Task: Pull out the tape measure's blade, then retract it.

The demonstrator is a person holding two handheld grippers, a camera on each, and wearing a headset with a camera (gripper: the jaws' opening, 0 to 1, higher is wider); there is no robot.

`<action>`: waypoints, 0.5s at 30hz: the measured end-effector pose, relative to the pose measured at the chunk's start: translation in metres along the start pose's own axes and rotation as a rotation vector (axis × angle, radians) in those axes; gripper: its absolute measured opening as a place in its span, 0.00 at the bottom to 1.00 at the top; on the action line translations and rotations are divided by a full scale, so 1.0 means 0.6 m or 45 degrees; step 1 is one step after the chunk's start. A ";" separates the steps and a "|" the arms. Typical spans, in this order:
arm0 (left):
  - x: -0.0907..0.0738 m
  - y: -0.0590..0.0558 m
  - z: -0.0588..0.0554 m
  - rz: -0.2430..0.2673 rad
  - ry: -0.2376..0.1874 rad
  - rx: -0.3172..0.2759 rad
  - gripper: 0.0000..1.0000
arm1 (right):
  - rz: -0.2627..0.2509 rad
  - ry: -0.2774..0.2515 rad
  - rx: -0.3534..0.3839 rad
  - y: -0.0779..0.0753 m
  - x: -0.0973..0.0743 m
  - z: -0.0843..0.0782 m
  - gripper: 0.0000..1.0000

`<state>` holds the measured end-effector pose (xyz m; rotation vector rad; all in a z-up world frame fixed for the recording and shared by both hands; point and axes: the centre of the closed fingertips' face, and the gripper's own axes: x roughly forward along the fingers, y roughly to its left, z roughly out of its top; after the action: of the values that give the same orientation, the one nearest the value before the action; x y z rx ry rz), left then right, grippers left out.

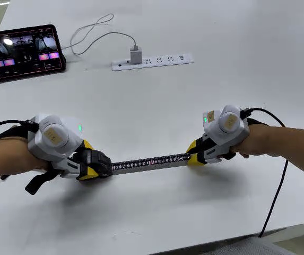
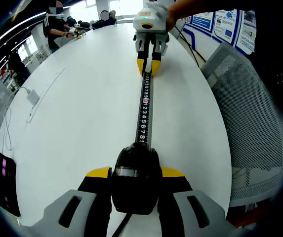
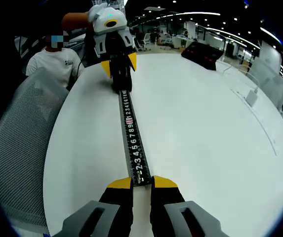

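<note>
A black tape measure case (image 1: 100, 163) sits between the yellow-tipped fingers of my left gripper (image 1: 90, 161), which is shut on it at the left of the white table. The dark blade (image 1: 149, 161) with white numerals runs flat along the table to my right gripper (image 1: 193, 154), which is shut on its end. In the left gripper view the case (image 2: 136, 177) sits in my left gripper (image 2: 136, 173) and the blade (image 2: 144, 108) leads to the right gripper (image 2: 150, 63). In the right gripper view my right gripper (image 3: 141, 183) pinches the blade (image 3: 131, 138); the left gripper (image 3: 116, 61) holds the far end.
A tablet (image 1: 24, 52) stands at the back left, with a white power strip (image 1: 152, 61) and a plugged charger with cable behind the work. The table's near edge (image 1: 210, 244) runs just below the grippers. A mesh chair (image 2: 250, 123) stands beside the table.
</note>
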<state>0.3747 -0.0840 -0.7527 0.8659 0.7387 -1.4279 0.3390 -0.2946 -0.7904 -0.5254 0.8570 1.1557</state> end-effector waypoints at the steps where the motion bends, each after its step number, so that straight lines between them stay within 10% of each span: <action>1: 0.000 0.000 0.000 0.000 0.000 0.000 0.30 | -0.001 0.002 -0.004 0.000 0.000 -0.001 0.08; 15: -0.001 0.000 0.001 0.000 0.000 0.001 0.30 | -0.007 0.006 0.005 -0.001 -0.007 -0.011 0.08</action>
<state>0.3744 -0.0841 -0.7523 0.8671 0.7383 -1.4282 0.3367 -0.3024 -0.7909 -0.5273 0.8616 1.1475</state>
